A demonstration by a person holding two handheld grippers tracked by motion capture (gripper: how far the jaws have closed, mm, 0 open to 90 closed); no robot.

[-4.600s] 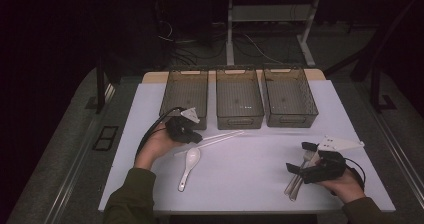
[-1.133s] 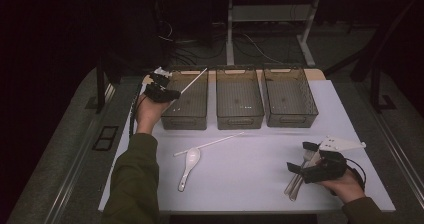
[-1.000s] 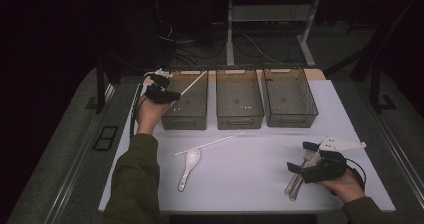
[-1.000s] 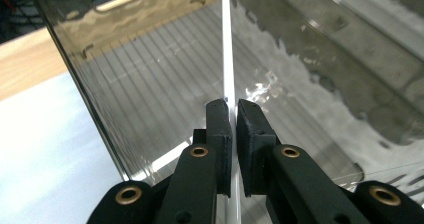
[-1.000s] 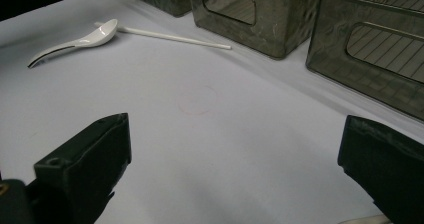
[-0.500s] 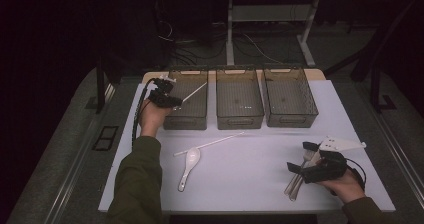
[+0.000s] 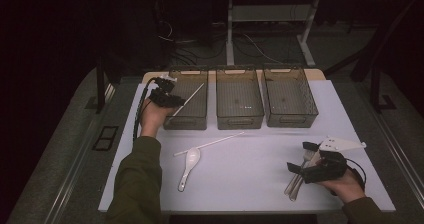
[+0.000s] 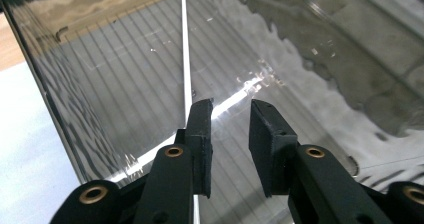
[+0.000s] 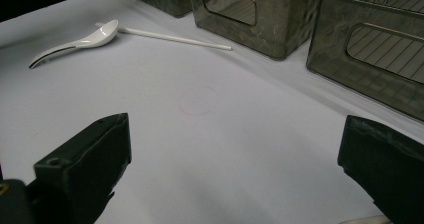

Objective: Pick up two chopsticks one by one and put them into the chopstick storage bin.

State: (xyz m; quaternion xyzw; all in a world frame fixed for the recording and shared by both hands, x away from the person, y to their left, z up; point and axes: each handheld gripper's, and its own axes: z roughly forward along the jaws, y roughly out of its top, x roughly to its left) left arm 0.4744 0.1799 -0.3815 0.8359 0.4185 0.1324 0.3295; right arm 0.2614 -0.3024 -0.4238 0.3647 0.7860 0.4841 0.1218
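- While the left gripper [image 7: 176, 100] hangs over the near left corner of the left bin [image 7: 187, 100], its fingers [image 8: 201, 144] have just been opening and now stand a little apart.
- A thin white stick [image 8: 186, 74] runs along the inner face of one finger and slants out across the bin's ribbed floor; the other finger is clear of it, so nothing pinches it.
- From the high view that stick [image 7: 187, 100] lies diagonally inside the left bin, its far end toward the bin's back right.
- Two more smoky plastic bins, the middle bin [image 7: 239, 99] and the right bin [image 7: 290, 97], stand in a row beside it at the back of the white bench [image 7: 250, 169].
- A second white stick [image 7: 210, 144] lies on the bench in front of the bins, one end just beside the bowl of a white soup spoon [image 7: 188, 167].
- The right gripper [image 7: 300, 160] rests near the bench's front right corner, fingers [image 9: 85, 169] spread wide with bare bench between them.
- Some metal cutlery [image 7: 295, 181] lies just beside it.
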